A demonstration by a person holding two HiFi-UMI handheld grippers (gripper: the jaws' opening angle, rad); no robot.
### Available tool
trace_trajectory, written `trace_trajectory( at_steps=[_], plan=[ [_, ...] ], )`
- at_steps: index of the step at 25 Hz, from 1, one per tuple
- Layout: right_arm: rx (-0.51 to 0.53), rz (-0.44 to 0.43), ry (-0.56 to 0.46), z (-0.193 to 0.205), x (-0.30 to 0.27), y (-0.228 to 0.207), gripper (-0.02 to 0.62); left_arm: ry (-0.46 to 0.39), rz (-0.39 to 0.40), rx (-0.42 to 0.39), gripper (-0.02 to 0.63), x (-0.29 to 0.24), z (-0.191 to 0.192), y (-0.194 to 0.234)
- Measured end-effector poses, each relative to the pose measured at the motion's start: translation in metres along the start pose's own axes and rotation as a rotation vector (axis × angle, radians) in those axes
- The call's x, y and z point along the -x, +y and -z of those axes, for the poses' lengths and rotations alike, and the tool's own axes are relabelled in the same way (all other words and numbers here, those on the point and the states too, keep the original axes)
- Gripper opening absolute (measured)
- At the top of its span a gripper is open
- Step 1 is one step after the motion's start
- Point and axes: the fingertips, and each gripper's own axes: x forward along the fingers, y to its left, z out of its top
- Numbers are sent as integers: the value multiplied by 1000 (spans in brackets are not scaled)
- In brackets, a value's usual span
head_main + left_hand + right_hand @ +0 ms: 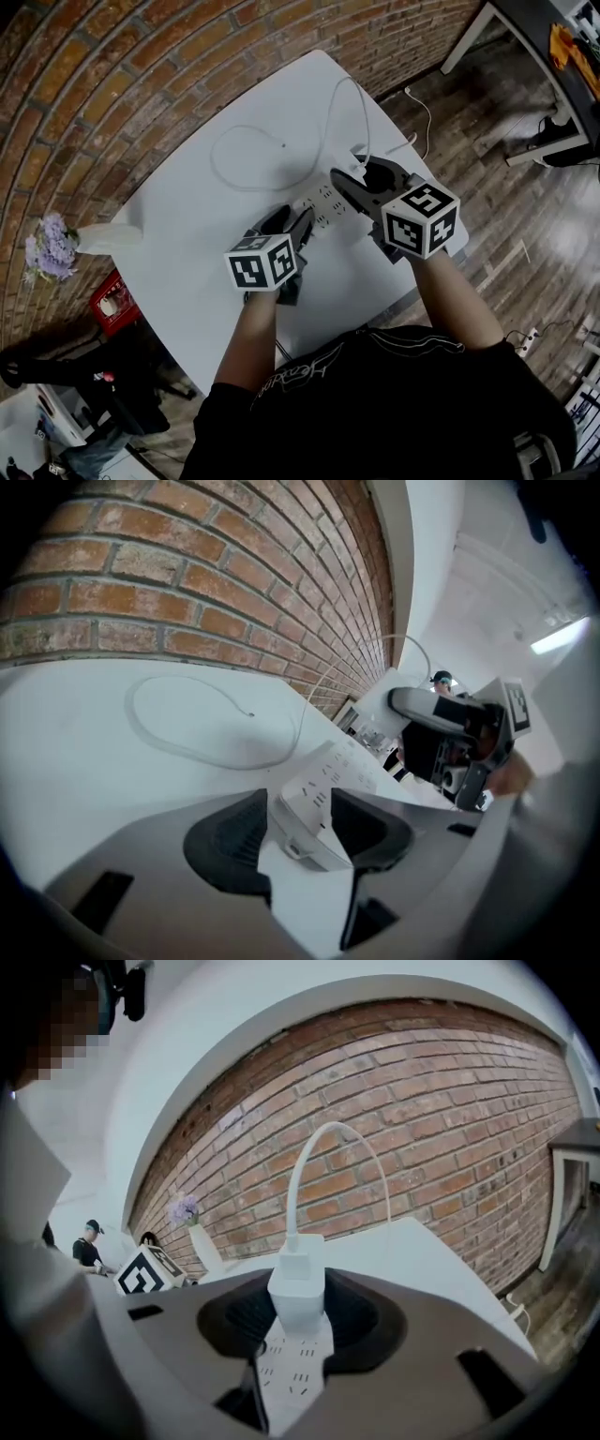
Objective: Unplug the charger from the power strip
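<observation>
A white power strip (323,200) lies on the white table (187,225). My left gripper (298,220) is shut on the strip's near end (323,785), one pad against each long side. A white charger (298,1283) stands upright between the pads of my right gripper (298,1312), which is shut on its body. The charger sits just over the strip's socket face (292,1372); its prongs are hidden. Its white cable (319,1147) arcs up from the charger and runs on into a loose loop (244,183) on the table.
A brick wall (112,84) borders the table's far side. A white vase with purple flowers (56,246) stands at the table's left corner. A red crate (112,302) is on the floor below. Wooden floor (525,234) and another table's legs lie right.
</observation>
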Motion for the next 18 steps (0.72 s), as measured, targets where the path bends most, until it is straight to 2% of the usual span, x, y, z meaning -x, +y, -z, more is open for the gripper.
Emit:
trace_trajectory(
  at_steps=[3, 6, 8, 11, 15, 18],
  plan=[
    [-28, -45, -22, -2, 15, 12, 120, -55, -1, -6, 201, 23, -12, -6],
    [-59, -68, -35, -1, 34, 23, 118, -115, 21, 21, 147, 51, -22, -21],
    [-68, -81, -46, -1, 48, 33, 118, -151, 51, 31, 107, 70, -26, -35],
    [-55, -111, -64, -3, 70, 53, 118, -191, 107, 2, 73, 95, -27, -64],
    [2, -148, -68, -1, 101, 83, 118, -240, 199, -44, 41, 128, -26, -108],
    [-9, -182, -100, -1, 126, 104, 118, -292, 241, -56, 24, 156, -26, -132]
  ],
)
